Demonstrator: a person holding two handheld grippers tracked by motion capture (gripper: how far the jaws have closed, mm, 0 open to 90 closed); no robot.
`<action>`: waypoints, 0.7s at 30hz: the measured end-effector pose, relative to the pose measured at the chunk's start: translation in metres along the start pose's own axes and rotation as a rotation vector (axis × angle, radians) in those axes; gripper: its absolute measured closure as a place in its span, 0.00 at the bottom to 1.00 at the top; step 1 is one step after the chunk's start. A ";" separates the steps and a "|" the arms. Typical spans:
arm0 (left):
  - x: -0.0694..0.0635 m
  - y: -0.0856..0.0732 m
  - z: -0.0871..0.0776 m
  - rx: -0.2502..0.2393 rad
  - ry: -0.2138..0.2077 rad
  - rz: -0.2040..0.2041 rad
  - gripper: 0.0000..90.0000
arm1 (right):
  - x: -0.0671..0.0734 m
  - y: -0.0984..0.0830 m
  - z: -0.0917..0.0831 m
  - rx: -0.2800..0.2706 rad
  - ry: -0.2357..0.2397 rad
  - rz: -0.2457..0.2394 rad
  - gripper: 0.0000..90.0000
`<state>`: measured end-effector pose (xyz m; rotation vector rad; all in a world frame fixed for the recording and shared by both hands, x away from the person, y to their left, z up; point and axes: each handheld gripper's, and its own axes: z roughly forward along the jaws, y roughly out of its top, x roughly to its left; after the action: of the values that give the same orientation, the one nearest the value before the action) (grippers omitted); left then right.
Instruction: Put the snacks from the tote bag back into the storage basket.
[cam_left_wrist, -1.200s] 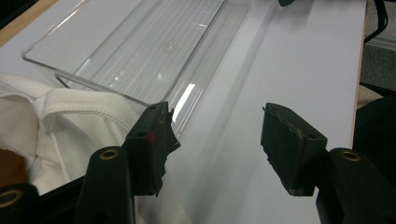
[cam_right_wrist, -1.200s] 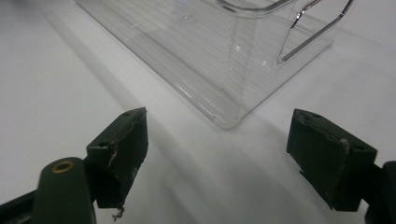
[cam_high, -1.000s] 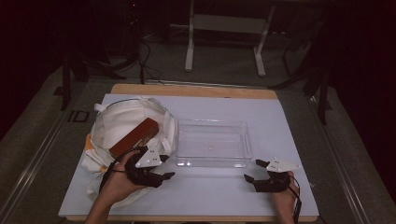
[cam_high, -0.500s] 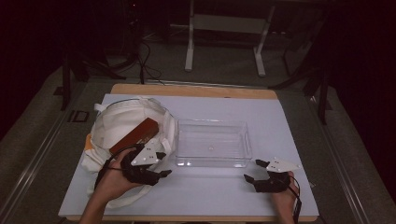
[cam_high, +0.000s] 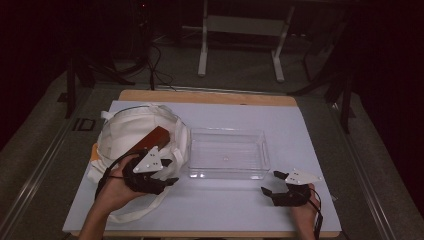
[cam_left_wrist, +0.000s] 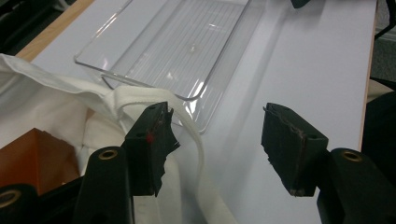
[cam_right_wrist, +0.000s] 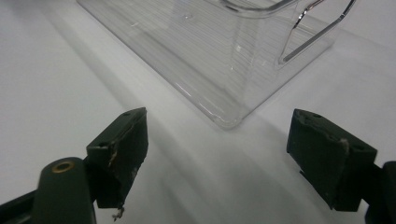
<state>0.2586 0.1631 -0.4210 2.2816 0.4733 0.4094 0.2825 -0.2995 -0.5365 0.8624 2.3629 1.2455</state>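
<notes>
The left gripper (cam_high: 167, 170) hovers with jaws apart and empty at the bag (cam_high: 130, 135) rim, where the brown box (cam_high: 152, 137) sticks out beside the tray (cam_high: 227, 172); the right gripper (cam_high: 275, 183) rests open; next, likely clamping the box.

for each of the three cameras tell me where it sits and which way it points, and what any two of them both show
High view: above the person's side, facing forward and down on the white table; forearms, left gripper, right gripper.
Left gripper view: rides the left gripper, facing the white cloth bag and clear plastic tray; its jaws open.
Right gripper view: rides the right gripper, low, facing the tray's corner; jaws open.
Shared: the tray.
</notes>
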 end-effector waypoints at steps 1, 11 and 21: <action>0.001 0.000 -0.001 -0.002 0.003 0.002 0.47 | 0.000 0.000 0.000 0.001 0.000 -0.001 0.23; 0.011 -0.004 -0.007 0.001 0.028 -0.019 0.47 | 0.000 0.000 0.000 0.001 0.002 -0.006 0.23; 0.020 -0.008 -0.009 0.022 0.059 -0.035 0.47 | 0.000 0.000 0.000 0.000 0.001 -0.009 0.23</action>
<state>0.2705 0.1832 -0.4178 2.2840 0.5499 0.4573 0.2823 -0.2992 -0.5366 0.8499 2.3650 1.2427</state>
